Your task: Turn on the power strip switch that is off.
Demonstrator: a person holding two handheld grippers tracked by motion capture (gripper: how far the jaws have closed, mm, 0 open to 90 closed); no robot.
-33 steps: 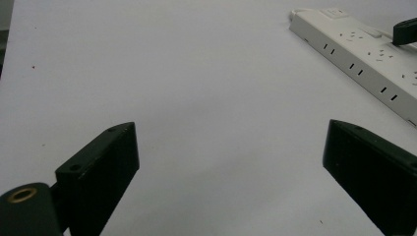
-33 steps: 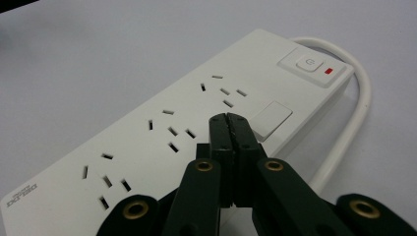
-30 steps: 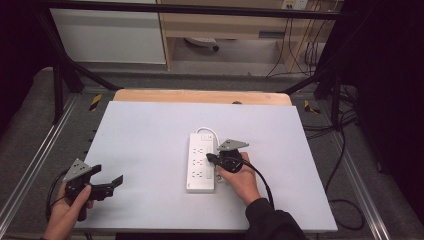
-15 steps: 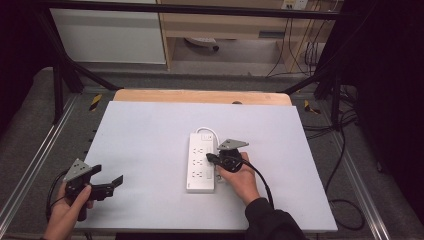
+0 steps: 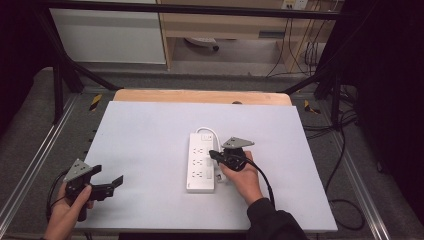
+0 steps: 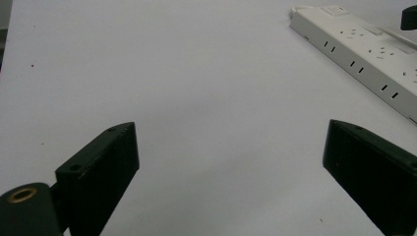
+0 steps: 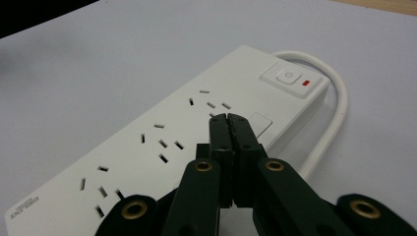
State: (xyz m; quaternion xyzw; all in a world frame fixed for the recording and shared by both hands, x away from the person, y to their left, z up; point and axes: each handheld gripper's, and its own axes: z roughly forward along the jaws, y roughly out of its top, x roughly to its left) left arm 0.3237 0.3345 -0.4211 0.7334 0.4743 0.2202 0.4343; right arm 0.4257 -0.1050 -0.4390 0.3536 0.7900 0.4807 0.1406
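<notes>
One power strip (image 5: 202, 162) under right hand-held gripper (image 5: 212, 154).

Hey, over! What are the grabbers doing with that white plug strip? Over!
Right gripper shut, tips over the strip. Left gripper open, apart. Nothing in the way.

The left hand (image 5: 67, 207) comes in at about 7 o'clock in the high view. It wraps around the handle of the left gripper (image 5: 107, 181), and the fingers curl over the black body. This gripper points toward 3 o'clock. Its two jaws are spread far apart, with nothing between them.

The right hand (image 5: 242, 177) sits near the middle of the high view. Its arm, in a dark sleeve (image 5: 272, 222), comes in from 5 o'clock. It holds the right gripper (image 5: 214, 154), which points toward 9 o'clock and tips down a little. In the right gripper view, the right gripper's two jaws are pressed tight together, with no gap.
</notes>
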